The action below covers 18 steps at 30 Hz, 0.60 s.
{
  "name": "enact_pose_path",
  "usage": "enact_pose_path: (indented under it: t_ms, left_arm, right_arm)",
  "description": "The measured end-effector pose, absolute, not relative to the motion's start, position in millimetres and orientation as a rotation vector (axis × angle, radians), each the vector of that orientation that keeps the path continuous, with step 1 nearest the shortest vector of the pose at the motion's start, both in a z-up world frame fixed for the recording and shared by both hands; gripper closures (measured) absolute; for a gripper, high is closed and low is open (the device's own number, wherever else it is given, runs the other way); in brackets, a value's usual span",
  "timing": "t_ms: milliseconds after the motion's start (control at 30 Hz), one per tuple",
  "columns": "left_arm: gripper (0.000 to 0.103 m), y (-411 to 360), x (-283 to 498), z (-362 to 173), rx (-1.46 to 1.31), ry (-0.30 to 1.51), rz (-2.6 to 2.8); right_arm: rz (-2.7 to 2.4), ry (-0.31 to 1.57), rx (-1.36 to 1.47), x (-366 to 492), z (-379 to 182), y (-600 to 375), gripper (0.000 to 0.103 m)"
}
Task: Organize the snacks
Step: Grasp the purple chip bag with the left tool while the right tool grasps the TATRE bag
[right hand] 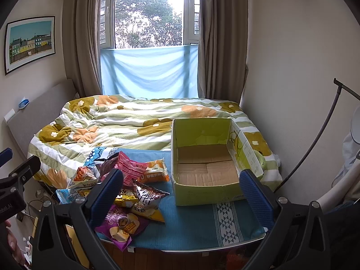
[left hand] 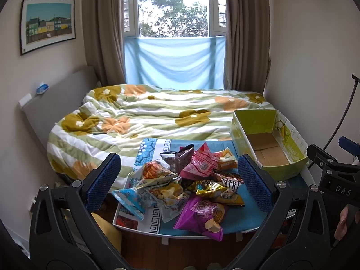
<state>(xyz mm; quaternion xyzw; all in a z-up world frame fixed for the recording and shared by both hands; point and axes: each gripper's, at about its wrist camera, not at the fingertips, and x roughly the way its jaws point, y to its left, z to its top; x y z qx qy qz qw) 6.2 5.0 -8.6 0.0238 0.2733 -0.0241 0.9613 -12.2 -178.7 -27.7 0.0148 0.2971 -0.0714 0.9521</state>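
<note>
Both grippers, left gripper [left hand: 178, 177] and right gripper [right hand: 181, 191], hover with fingers released above the table's near edge; snack packets [left hand: 191, 186] heap left, empty box [right hand: 207, 171] far-right. Best: pinch 1 top packet by its edge.

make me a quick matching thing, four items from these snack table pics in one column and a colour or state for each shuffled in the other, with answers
Items:
1. cardboard box
2. chip bag nearest the table's front edge
3. cloth under the window
4. left tool

Descriptions:
A. light blue
B. open, holding nothing
C. purple
D. green outside, no snacks inside

Pairs: 1-D, 2-C, 3-A, 4-B
</note>
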Motion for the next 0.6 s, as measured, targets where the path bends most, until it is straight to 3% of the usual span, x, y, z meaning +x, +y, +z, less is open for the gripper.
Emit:
enact_pose_path:
  t_ms: [267,600]
  left_arm:
    - [0.001,10,26,-25,0.037,0.67,-0.105]
    - [0.001,-14,52,-124,0.051,0.9,-0.218]
  right_arm:
    - [-0.116,0.645,0.054,-10,-39,-185,0.0]
    - [-0.038,0.786,0.114,10,-106,-204,0.0]
